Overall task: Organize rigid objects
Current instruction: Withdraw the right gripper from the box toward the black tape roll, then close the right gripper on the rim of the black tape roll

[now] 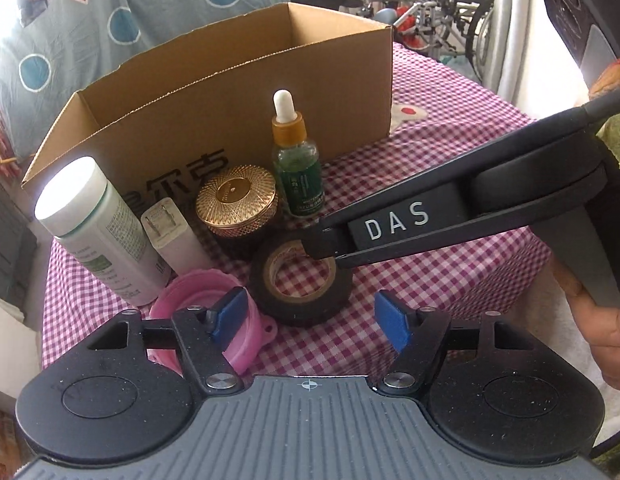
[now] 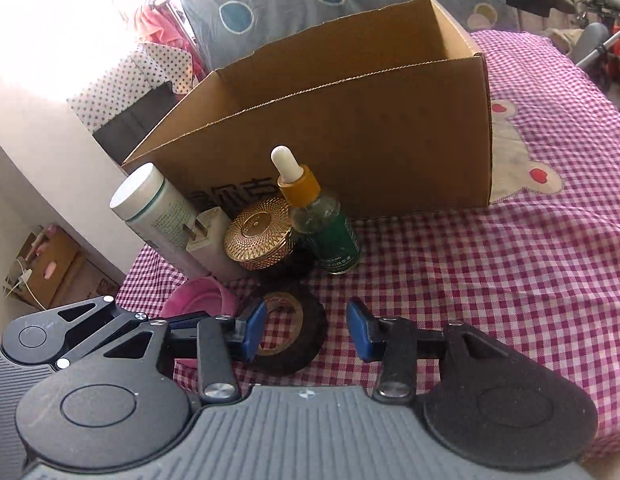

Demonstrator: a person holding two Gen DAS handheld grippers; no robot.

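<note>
Six small things crowd the bench (image 1: 429, 280) before the cardboard box (image 1: 238, 92). Left view: left tool (image 1: 313, 320) half open, its left pad inside the pink lid (image 1: 246, 344); right tool (image 1: 325, 254) crosses the tape roll (image 1: 302, 280). Right view: right tool (image 2: 306, 334) (narrower) straddles the roll's rim; dropper bottle (image 2: 325, 224) stands behind.

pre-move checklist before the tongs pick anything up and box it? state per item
1. Cardboard box open on top, standing behind the items: ok.
2. Right tongs lined up on the black tape roll: one pad sits over the roll's hole, the other outside its rim; no grip visible: not ok yet.
3. Left tongs on the pink lid: one pad is at the lid's rim, the other stands clear of it, nothing clamped: not ok yet.
4. Tongs clear of each other: the right tongs' tips cross close in front of the left ones: not ok.
5. Dropper bottle upright near the tape: ok, but easy to knock.
6. Box contents: cannot tell.
</note>
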